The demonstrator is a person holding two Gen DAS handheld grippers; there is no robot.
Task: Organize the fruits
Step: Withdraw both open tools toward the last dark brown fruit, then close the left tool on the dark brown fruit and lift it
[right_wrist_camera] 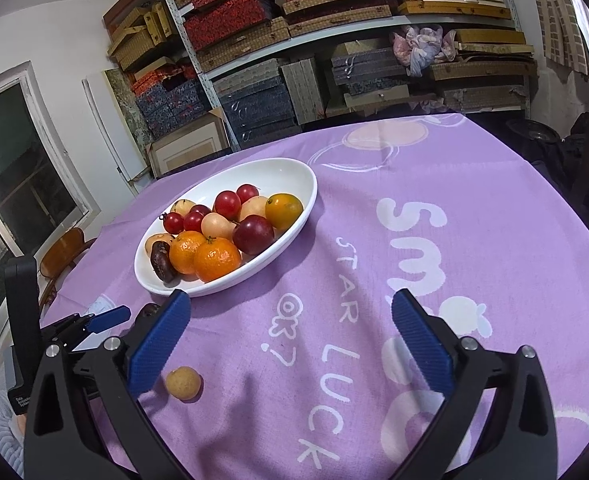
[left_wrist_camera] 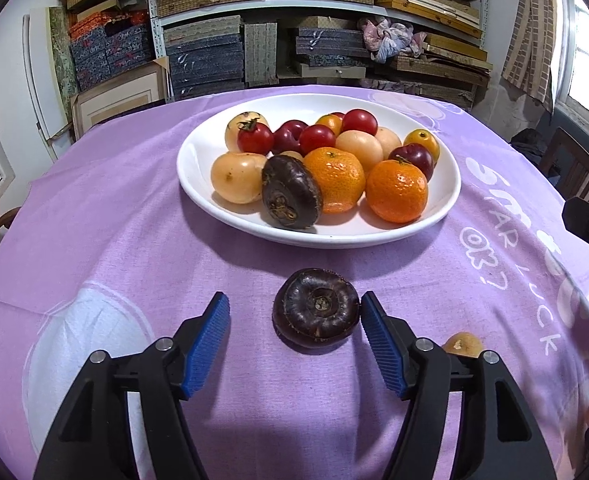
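The cloth is lilac, printed with white letters and pale round shapes. The bowl is plain white. In it lie two bright oranges, glossy red tomatoes, pale peach-yellow fruits, a dark red plum and a brown-black chestnut. Another dark, ringed chestnut lies on the cloth. The small fruit is tan. Both grippers are black with ribbed blue pads.

Dark water chestnut flat on cloth, small tan fruit nearby
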